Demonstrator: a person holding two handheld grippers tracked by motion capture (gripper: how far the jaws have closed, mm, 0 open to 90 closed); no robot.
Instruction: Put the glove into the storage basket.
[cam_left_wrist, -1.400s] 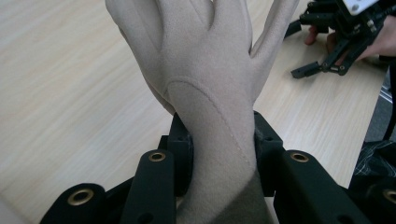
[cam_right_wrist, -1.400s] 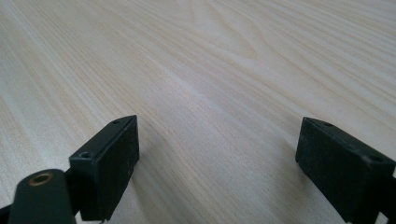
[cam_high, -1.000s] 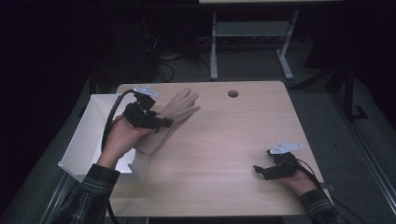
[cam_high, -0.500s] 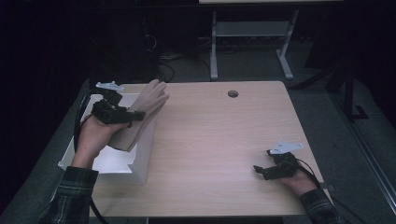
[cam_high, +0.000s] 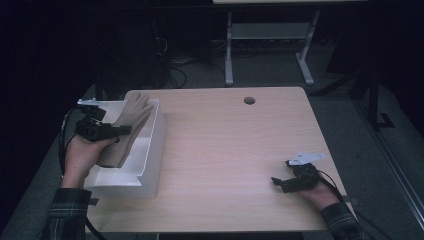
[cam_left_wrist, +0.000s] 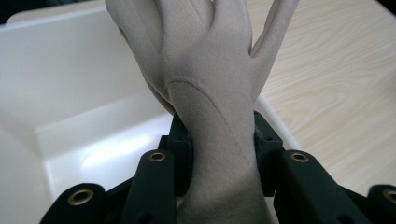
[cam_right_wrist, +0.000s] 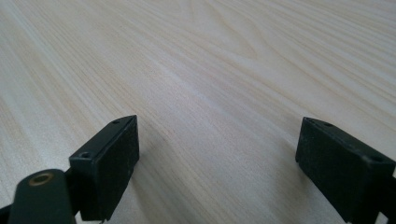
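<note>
glove (cam_left_wrist: 210, 93), beige and soft-looking, is clamped at its cuff between the two black jaws of the left hand-held gripper (cam_left_wrist: 217, 140), fingers pointing away from the camera. it hangs over the open white bin (cam_high: 150, 150) that stands at the left edge of the bench (cam_high: 235, 150). no brand, label or writing can be read on the glove, the bin or either tool.

the high view gives the layout: the left hand-held gripper over the bin's left side, the glove slanting across the bin's inside, a round hole (cam_high: 249, 100) near the bench's far edge, and the right hand-held gripper (cam_high: 280, 184) low on the bench near its right front corner, well apart from the bin. the left gripper view adds the glove's stitched seams and the bin's glossy floor. the right gripper view shows its jaws spread wide with nothing between them, just pale wood grain.
</note>
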